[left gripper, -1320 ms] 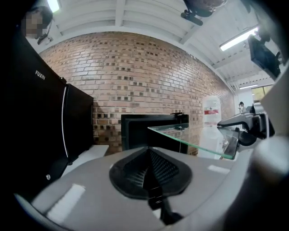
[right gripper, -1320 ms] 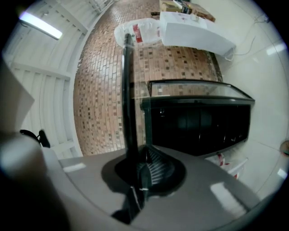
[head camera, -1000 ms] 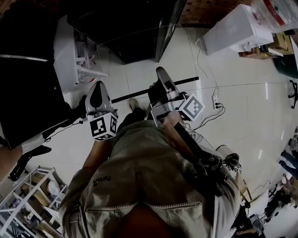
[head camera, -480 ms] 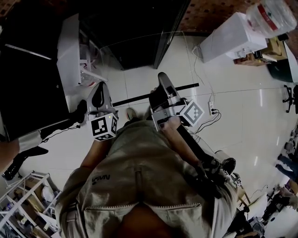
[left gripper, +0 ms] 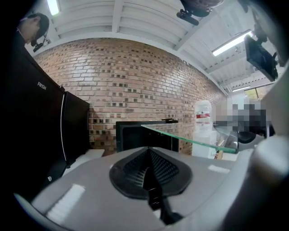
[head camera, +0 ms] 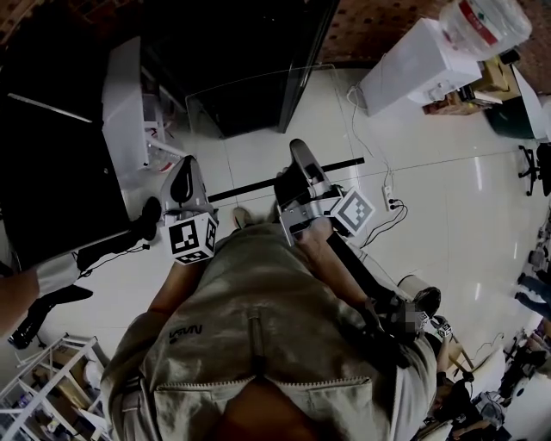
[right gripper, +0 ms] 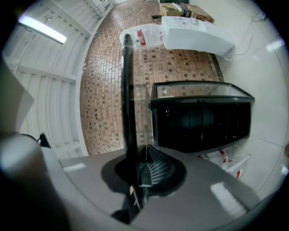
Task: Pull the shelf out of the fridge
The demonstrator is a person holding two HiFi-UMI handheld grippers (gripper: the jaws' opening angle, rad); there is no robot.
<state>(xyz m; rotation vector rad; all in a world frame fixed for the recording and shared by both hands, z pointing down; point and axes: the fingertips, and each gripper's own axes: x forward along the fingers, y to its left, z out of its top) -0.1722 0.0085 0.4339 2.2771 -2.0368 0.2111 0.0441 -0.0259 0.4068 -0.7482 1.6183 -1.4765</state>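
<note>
Though edge-on, shelf (right gripper: pixel 128 99) in right claw (right gripper: pixel 141 170)

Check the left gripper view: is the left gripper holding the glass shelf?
No, the left gripper has its pads together with nothing between them, and the glass shelf runs clear of it toward that view's right.

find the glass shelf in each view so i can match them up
Head view: glass shelf upper middle, a clear pane above the floor, ahead of the person.
Left gripper view: glass shelf right of centre, a thin green-edged pane seen nearly edge-on.
Right gripper view: glass shelf left of centre, a dark edge-on strip rising from the right claw, which is shut on it.
Shared landmark: the red-labelled water jug.
</note>
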